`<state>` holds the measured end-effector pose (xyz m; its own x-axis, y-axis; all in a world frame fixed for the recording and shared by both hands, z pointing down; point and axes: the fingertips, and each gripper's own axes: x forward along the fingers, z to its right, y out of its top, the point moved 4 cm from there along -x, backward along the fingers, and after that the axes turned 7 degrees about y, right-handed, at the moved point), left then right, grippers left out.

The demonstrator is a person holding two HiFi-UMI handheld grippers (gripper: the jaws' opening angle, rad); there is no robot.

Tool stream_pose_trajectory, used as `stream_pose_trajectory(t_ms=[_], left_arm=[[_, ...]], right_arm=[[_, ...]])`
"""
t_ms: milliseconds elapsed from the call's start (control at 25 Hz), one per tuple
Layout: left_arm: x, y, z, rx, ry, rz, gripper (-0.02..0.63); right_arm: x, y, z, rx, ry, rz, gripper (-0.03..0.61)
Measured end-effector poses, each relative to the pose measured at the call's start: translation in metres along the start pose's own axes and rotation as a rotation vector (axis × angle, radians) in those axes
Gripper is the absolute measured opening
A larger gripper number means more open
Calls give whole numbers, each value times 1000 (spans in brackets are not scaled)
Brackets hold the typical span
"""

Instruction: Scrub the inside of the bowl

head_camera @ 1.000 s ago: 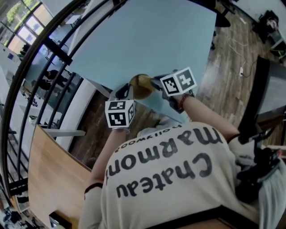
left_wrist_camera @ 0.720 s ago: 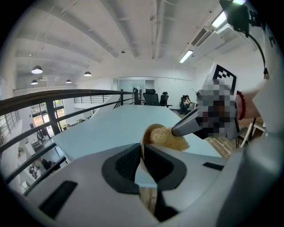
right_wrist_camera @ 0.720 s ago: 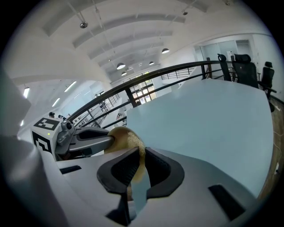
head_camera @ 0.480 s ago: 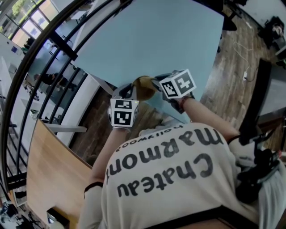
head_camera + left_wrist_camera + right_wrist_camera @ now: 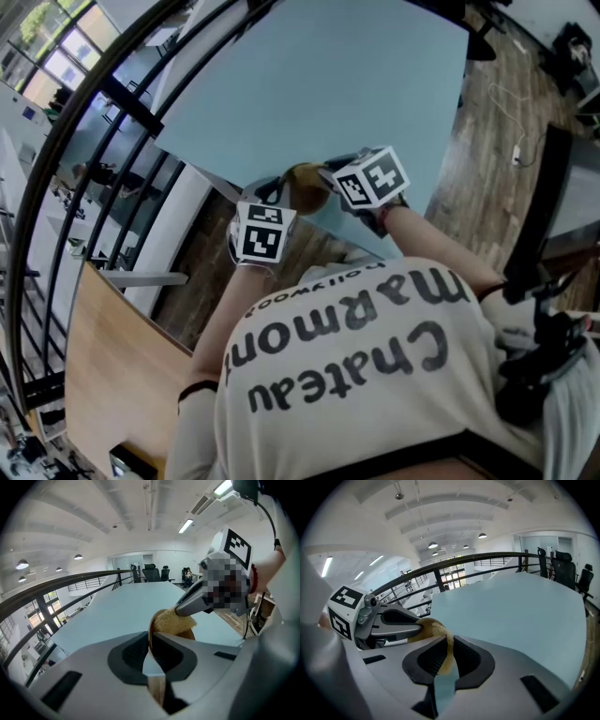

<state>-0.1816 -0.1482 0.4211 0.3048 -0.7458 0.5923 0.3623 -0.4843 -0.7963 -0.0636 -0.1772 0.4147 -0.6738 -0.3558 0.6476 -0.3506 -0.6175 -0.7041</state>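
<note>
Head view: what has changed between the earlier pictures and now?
The left tongs rolled a little, and their marker cube turned with them. Nothing was taken or let go: the left tongs still clamp the rim of the bowl, and the right tongs still hold the sponge against its inside.

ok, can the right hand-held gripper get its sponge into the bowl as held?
Likely yes: the left hand-held gripper holds the bowl by its rim, its opening unobstructed, and the sponge looks to be inside it.

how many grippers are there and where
2. The left gripper is left of the bowl, clamped on its rim. The right gripper faces it from the right, holding a sponge inside the bowl. No others visible.
</note>
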Motion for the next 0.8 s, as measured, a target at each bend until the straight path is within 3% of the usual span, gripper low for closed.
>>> stream_pose_trajectory(t_ms=[280, 600, 720, 800], left_arm=[[8, -1, -7, 67, -25, -34, 21], [8, 2, -19, 72, -26, -52, 15], [9, 3, -30, 59, -6, -51, 15], [14, 3, -39, 33, 1, -59, 15]], right_arm=[[11, 14, -11, -147, -19, -40, 60], [15, 33, -27, -290, 2, -53, 60], [17, 37, -30, -271, 50, -33, 59], [19, 43, -23, -187, 90, 10, 58]])
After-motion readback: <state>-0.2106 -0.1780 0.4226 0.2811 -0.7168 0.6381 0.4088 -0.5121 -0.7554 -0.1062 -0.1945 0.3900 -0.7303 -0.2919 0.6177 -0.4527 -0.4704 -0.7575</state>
